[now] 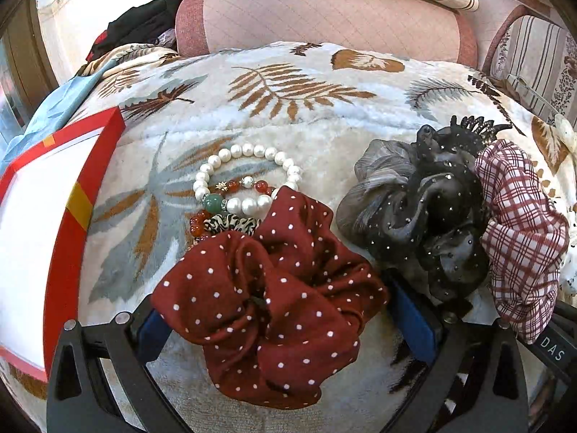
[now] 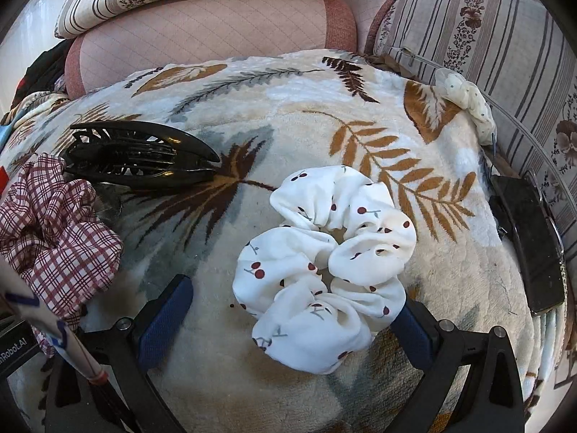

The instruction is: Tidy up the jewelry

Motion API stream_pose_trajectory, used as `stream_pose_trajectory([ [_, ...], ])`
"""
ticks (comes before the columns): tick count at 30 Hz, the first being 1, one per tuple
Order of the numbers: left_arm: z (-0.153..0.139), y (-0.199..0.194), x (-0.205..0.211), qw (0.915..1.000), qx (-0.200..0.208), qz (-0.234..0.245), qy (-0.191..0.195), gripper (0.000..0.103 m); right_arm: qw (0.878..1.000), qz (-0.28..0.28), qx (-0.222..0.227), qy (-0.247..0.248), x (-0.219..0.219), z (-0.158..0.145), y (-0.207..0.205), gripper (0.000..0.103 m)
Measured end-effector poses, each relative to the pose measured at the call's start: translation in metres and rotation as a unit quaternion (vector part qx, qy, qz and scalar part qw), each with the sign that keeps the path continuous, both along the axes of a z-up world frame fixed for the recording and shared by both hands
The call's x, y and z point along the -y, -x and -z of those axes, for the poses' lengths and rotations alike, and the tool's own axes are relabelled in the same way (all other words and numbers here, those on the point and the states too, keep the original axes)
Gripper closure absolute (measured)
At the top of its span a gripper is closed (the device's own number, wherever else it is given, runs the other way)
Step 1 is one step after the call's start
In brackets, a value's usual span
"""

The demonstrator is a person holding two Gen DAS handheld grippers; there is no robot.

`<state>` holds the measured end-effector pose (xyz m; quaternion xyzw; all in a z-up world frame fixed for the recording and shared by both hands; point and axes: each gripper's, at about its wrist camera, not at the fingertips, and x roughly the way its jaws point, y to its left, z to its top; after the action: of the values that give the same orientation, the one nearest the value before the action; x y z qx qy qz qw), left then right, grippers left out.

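In the left wrist view, a dark red polka-dot scrunchie (image 1: 274,288) lies between the open fingers of my left gripper (image 1: 288,328). Behind it lie a pearl bracelet (image 1: 245,176), a red bead bracelet (image 1: 200,222) and a zebra-print band (image 1: 230,223). A grey and black sparkly scrunchie (image 1: 414,209) with a black claw clip (image 1: 472,126) and a red plaid scrunchie (image 1: 519,238) lie to the right. In the right wrist view, a white cherry-print scrunchie (image 2: 324,270) lies between the open fingers of my right gripper (image 2: 288,328). A black claw clip (image 2: 140,155) and the plaid scrunchie (image 2: 54,238) lie to the left.
Everything lies on a leaf-patterned blanket (image 1: 288,90). A red-edged white box (image 1: 43,234) stands at the left. Pink and striped cushions (image 2: 216,36) lie behind. A dark phone-like object (image 2: 530,238) and a cream dotted scrunchie (image 2: 465,101) lie at the right edge.
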<state>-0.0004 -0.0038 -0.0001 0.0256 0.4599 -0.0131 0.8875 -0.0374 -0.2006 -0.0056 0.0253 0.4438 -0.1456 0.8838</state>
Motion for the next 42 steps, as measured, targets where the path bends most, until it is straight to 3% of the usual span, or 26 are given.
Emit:
stream_pose_trajectory([
  [15,-0.001,-0.001,0.001,1.0,-0.002,-0.003,-0.005,0.0,0.999,-0.033,-0.01,-0.035,0.005,-0.004,0.009,0.0],
  [20,-0.005,0.014,-0.006,0.999,-0.029,0.033,0.003,0.0,0.998,-0.045,-0.014,-0.038,0.001,-0.005,0.02,0.0],
  [23,-0.012,0.048,-0.015,0.998,-0.004,0.06,0.021,0.0,0.998,-0.047,-0.008,-0.049,0.0,-0.013,0.04,0.0],
  [28,-0.042,0.102,-0.03,0.9951,0.058,0.071,0.037,0.0,0.991,-0.044,0.047,-0.122,0.006,-0.034,0.08,0.001],
  [35,-0.071,0.158,-0.045,0.9885,0.136,0.062,0.021,0.0,0.986,-0.069,0.115,-0.1,-0.019,-0.064,0.122,0.001],
  [42,-0.069,0.154,-0.051,0.989,0.135,0.058,0.02,0.0,0.985,-0.073,0.134,-0.076,-0.026,-0.07,0.136,0.001],
])
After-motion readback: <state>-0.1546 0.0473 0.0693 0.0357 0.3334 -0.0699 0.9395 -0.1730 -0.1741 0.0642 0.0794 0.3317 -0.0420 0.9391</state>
